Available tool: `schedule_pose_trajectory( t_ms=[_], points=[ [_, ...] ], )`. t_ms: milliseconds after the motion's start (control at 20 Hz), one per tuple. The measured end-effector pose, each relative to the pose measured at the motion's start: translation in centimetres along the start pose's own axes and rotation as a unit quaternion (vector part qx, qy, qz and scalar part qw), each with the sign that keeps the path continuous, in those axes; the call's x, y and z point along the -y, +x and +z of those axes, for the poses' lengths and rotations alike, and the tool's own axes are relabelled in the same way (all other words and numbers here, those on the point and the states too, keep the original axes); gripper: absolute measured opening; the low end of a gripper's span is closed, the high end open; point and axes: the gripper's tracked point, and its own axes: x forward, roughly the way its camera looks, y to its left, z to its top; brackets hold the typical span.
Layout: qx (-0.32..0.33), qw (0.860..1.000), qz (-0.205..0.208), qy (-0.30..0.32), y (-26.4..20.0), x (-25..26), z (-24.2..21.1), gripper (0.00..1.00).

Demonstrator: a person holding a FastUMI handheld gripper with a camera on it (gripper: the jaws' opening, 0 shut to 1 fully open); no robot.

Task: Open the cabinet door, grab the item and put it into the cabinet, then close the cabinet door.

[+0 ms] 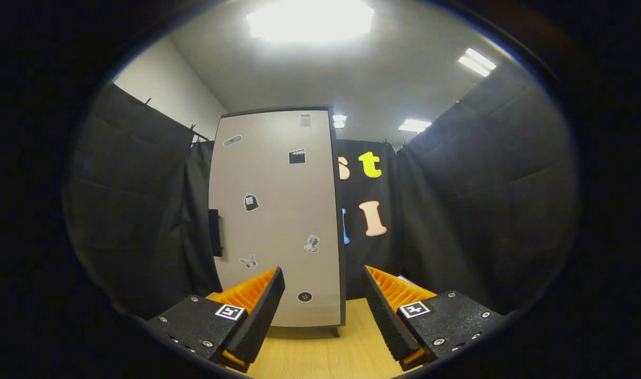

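The gripper [323, 287] hovered low over the wooden bench [320, 352], its two fingers [262, 305] spread wide apart and holding nothing. Beyond the fingers stood the cabinet [276, 221], tall and upright on the bench, with its pale grey door [278, 184] closed flat against the front. The door carried several small stickers [251, 202] scattered over its face, among them a butterfly shape low down and a round dark one near the bottom edge. A dark handle [215, 232] sat on the cabinet's left edge, about halfway up. A short foot showed under the cabinet's lower right corner, resting on the bench. The gap between the fingers opened onto the cabinet's lower right part and the bare bench just ahead. Black cloth walled the booth on both sides and behind the cabinet, and bright ceiling lights [310, 21] shone overhead.
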Motion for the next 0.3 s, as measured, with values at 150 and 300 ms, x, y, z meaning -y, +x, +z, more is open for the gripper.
schedule_pose_trajectory(
  t_ms=[150, 300],
  points=[
    [-0.002, 1.0, 0.0, 0.002, 0.3, -0.05, -0.23, 0.91],
    [-0.002, 1.0, -0.001, 0.004, 0.52, -0.17, -0.36, 0.91]
  ],
)
